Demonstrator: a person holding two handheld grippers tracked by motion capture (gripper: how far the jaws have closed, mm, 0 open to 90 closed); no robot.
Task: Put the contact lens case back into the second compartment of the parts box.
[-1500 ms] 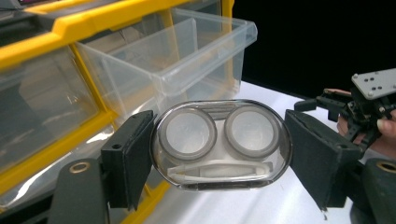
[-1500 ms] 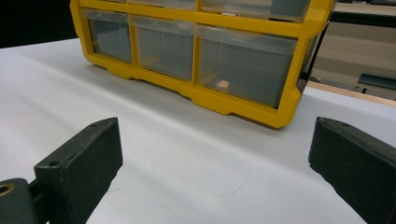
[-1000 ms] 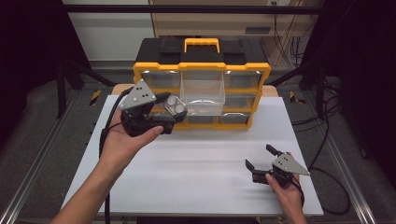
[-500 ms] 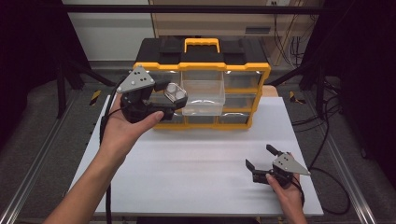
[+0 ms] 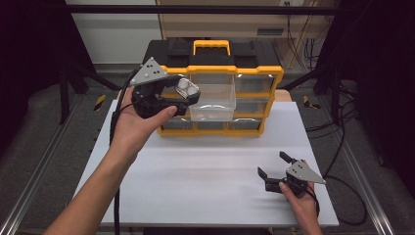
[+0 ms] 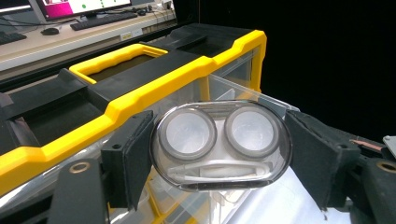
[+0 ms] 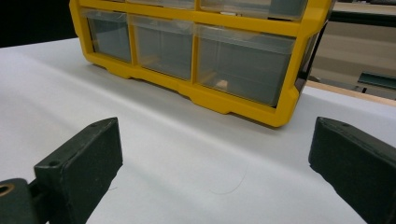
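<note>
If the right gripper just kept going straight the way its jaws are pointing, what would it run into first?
Probably the yellow organizer. The right gripper is open with nothing between its jaws, low over the white table, which lies bare ahead of it up to the organizer's bottom row of drawers. How far off that is, I can't judge.

The case [image 6: 221, 147] is clear glossy plastic, smooth, with two frosted round lids inside. The organizer [image 5: 254, 73] has a hard yellow plastic frame with a slight sheen, a matt black top and see-through drawers [image 7: 245, 65]. The left claw [image 6: 219, 158] pads look like matt black rubber. The bench [image 5: 205, 186] is smooth matt white.
</note>
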